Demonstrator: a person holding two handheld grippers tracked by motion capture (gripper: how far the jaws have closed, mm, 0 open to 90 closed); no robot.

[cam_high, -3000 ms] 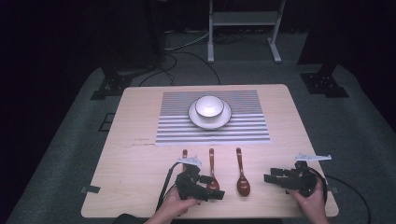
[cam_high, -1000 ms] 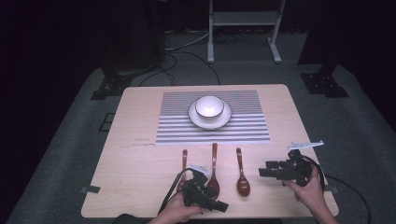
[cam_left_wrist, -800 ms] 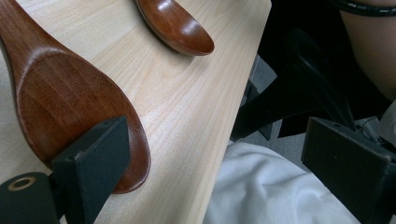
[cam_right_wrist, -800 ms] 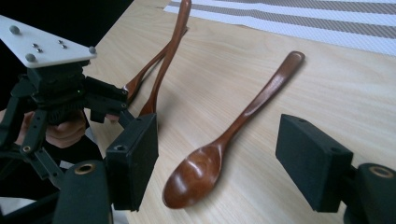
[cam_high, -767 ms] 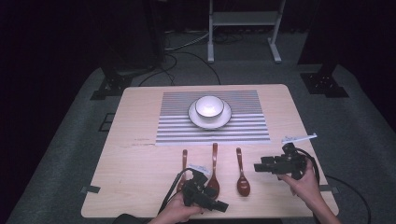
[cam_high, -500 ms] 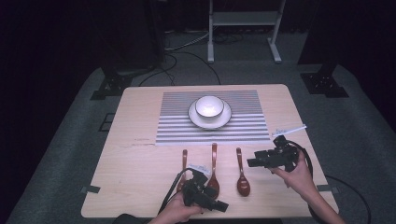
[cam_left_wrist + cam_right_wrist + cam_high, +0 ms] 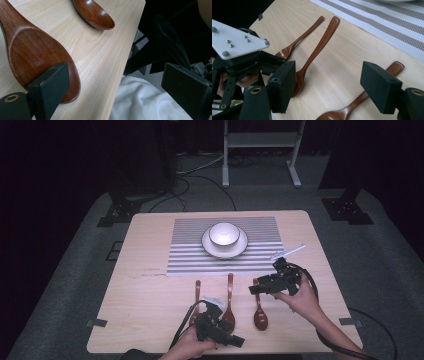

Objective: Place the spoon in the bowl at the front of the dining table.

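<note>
A: From the high view, what holds what?

B: A white bowl (image 7: 224,234) sits on a white plate (image 7: 209,246), and the plate rests on a striped placemat (image 7: 186,251) on the far half of the wooden table (image 7: 145,292). The bowl's inside looks bare and glossy; I cannot tell if anything is in it. Three brown wooden spoons lie side by side nearer the person: the left spoon (image 7: 197,290), the middle spoon (image 7: 229,297) and the right spoon (image 7: 259,312).

A: And the grippers there?

B: The left gripper (image 7: 235,340) lies low at the near edge, just beside the middle spoon's bowl. The right gripper (image 7: 256,290) hangs over the right spoon's handle end, held by the right hand (image 7: 300,300).

A: The left gripper view?

B: Its jaws stand wide apart, released. One jaw is over the middle spoon's (image 7: 35,55) bowl; I cannot tell if it touches. The other hangs past the table edge, over white cloth (image 7: 140,100). The right spoon's (image 7: 93,13) bowl lies farther off.

A: The right gripper view?

B: Jaws spread wide, gripping nothing. The right spoon (image 7: 362,100) lies on the table between them. The middle spoon (image 7: 319,47) and left spoon (image 7: 299,38) lie beyond, and the left gripper's grey plate (image 7: 235,40) shows at the left.
</note>
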